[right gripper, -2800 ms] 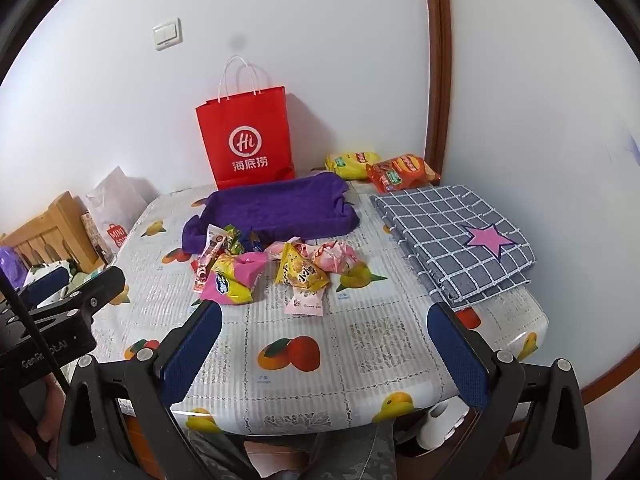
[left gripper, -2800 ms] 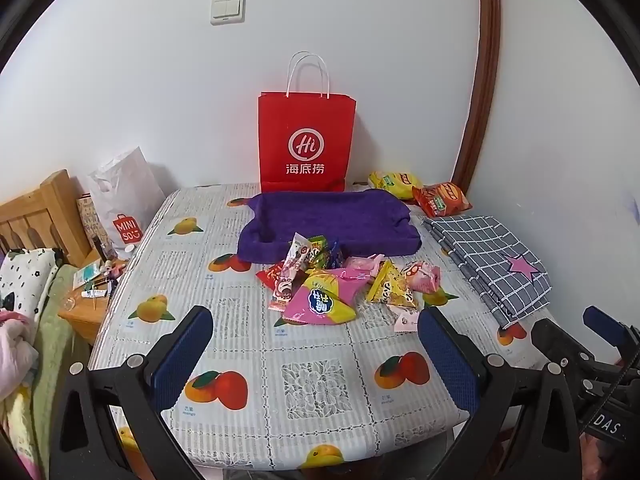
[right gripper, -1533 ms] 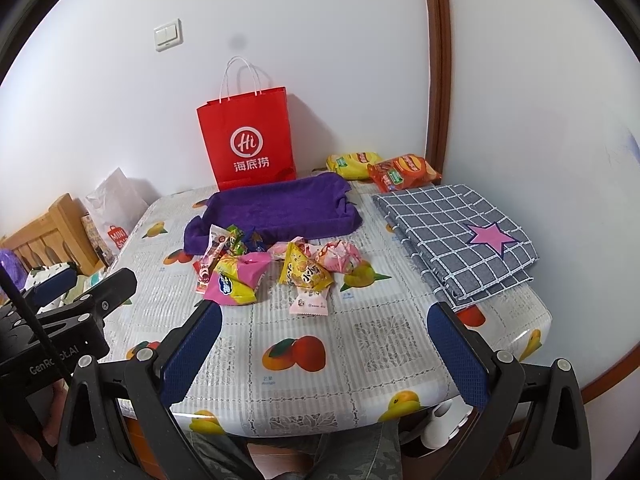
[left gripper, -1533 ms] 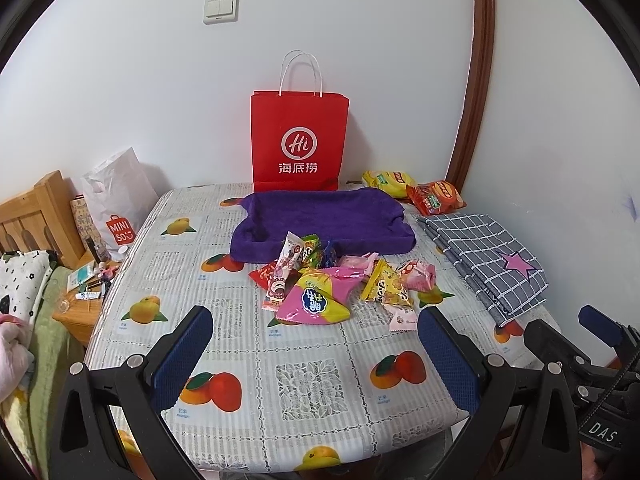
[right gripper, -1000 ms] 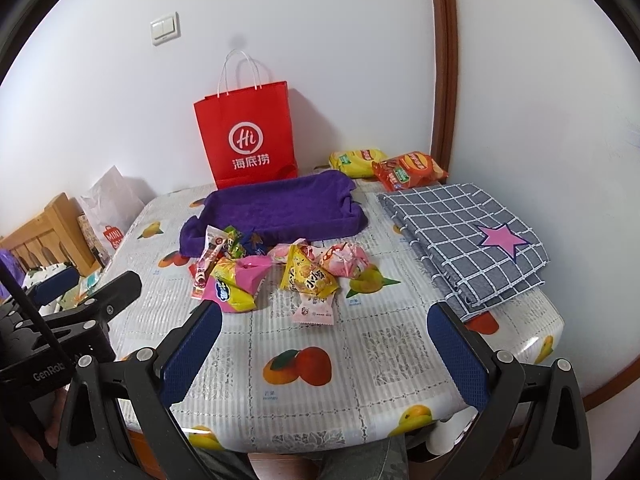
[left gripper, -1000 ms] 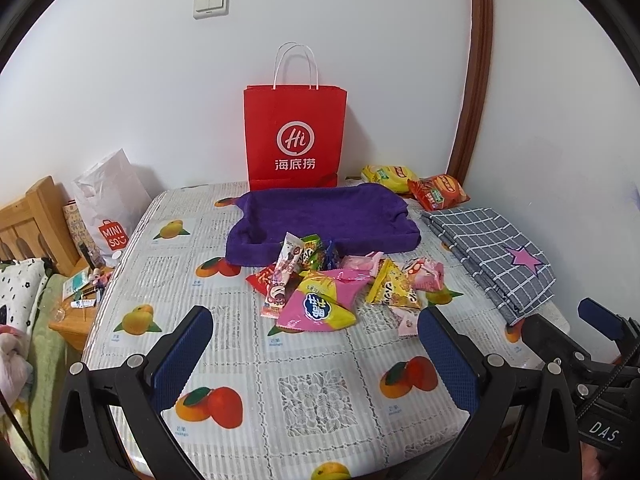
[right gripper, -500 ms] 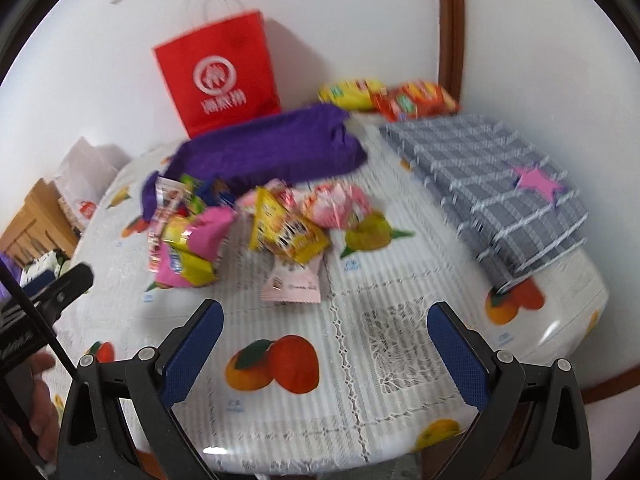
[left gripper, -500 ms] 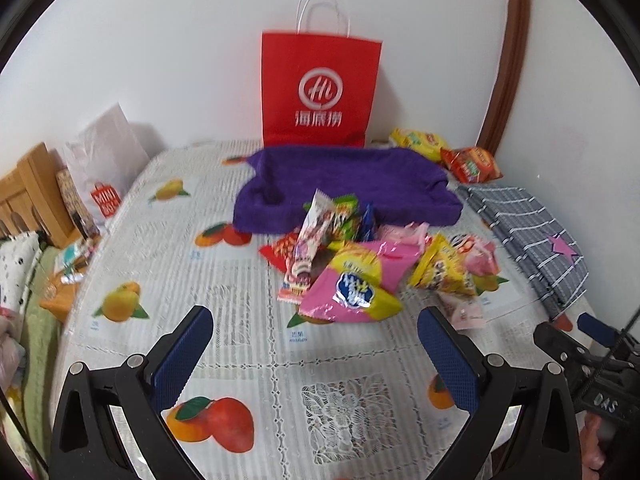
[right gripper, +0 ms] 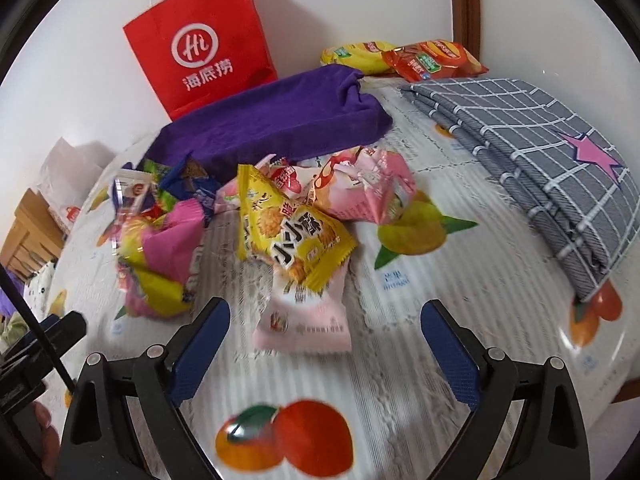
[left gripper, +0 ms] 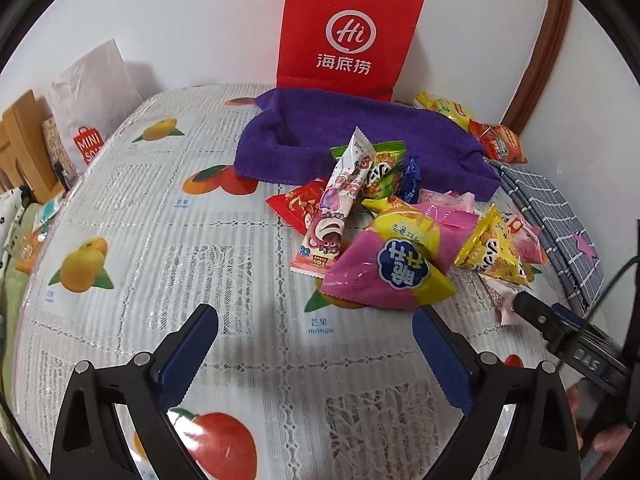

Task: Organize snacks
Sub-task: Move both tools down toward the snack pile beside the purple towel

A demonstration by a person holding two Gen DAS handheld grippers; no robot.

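The left gripper [left gripper: 316, 328] is held low over the surface [left gripper: 168, 240], and its jaws are wide open with nothing between them. The right gripper [right gripper: 325, 326] is held the same way, jaws wide open and empty.

A heap of snacks [left gripper: 384, 216] is seen on the fruit-print cloth. In the left view it lies at 1 o'clock from the left gripper. A big pink and yellow bag [left gripper: 390, 268] is the nearest one, just past the right blue pad. A long pink packet [left gripper: 336, 200] is propped up at its 11 o'clock, and a red packet [left gripper: 298, 204] is partly under that. A yellow bag [left gripper: 490, 246] lies at 3 o'clock from the pink and yellow bag.

In the right view a small pale pink packet [right gripper: 306, 316] is seen just ahead of the open jaws, at 12 o'clock. It is partly covered by the yellow bag [right gripper: 294, 238]. A pink bag [right gripper: 368, 188] lies behind that.

A purple towel [left gripper: 360, 144] is spread behind the heap. A red paper bag [left gripper: 346, 36] is stood against the wall at its far edge. Two chip bags [right gripper: 404, 56] are laid in the far corner. A folded grey checked cloth [right gripper: 540, 148] with a pink star is seen at 2 o'clock from the right gripper.
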